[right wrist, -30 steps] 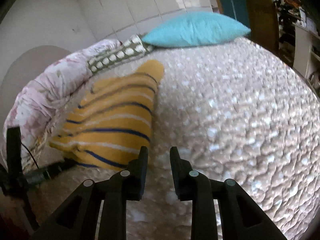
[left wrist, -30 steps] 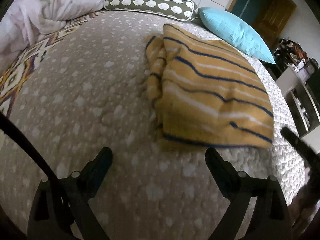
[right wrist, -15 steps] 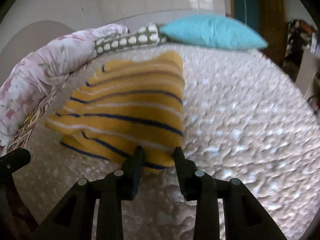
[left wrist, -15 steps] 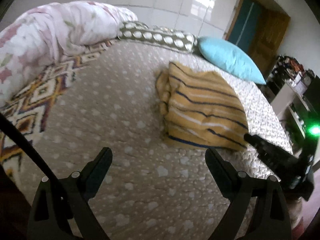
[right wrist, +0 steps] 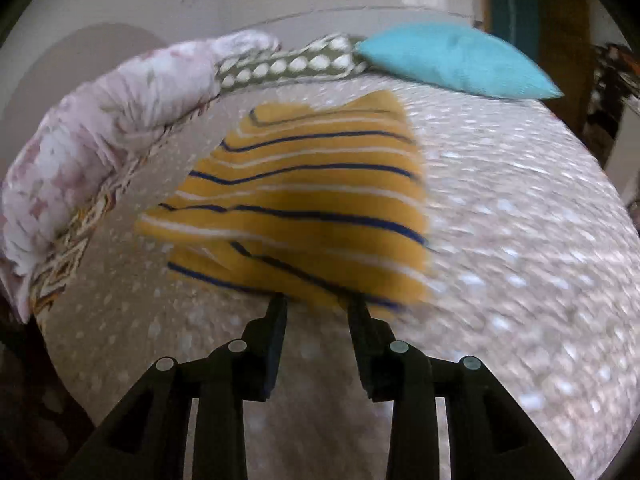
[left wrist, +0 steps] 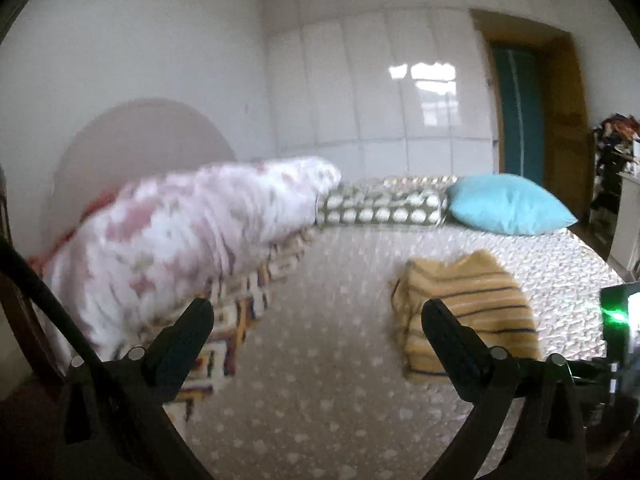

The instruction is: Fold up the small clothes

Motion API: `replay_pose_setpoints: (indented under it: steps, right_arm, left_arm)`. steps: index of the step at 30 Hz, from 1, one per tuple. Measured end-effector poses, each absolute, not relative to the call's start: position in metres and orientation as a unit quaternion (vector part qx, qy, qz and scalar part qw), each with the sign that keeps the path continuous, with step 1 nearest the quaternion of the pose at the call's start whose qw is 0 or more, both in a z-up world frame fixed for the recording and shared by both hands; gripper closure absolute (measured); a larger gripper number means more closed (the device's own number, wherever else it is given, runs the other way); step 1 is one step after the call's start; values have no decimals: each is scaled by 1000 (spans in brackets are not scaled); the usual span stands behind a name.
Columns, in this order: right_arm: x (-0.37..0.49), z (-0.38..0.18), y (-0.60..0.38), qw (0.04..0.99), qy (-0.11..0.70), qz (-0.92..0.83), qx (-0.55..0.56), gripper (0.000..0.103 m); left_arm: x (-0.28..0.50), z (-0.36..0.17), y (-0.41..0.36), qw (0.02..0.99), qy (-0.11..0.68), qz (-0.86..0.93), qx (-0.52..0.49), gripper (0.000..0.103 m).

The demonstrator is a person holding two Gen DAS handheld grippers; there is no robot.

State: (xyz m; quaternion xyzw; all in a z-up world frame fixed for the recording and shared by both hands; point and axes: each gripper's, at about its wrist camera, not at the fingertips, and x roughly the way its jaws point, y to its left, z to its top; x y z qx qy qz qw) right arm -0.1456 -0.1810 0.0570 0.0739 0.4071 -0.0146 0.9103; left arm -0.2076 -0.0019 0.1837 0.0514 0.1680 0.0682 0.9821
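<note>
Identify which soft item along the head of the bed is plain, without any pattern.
The turquoise pillow; the olive cushion has white spots and the duvet pink florals.

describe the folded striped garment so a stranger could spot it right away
Start at the bed with its speckled cover; near the middle lies the folded garment, short of the turquoise pillow. It alone is mustard yellow with thin navy and white stripes.

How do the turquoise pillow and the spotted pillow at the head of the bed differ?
The turquoise pillow is plain, plump and tapers to pointed corners; the spotted pillow is olive with white blotches, longer and flatter. The turquoise pillow sits toward the door side, while the spotted pillow lies next to the rolled floral duvet. Both rest along the far edge of the bed, side by side.
</note>
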Motion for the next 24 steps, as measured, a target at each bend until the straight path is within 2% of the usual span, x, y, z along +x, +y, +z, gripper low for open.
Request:
replay_pose_setpoints:
  steps: [4,9,16,24]
  right_arm:
    - [-182,76,-211,920,371,-44,117,63]
    - [-204,95,-226,924,348,-67,143,55]
    - [-212,86,-220,921,360,-94,115,53]
    - [-209,81,-205,919,368,-105,92,49]
  left_arm:
    - [-229,192,-26,986,157,27,51,0]
    - [-235,189,-56,976,195,-46,83,0]
    - [-235,168,-76,967,221,-81,101,0]
    - [-222,146,-64,957,269,-70,79,0]
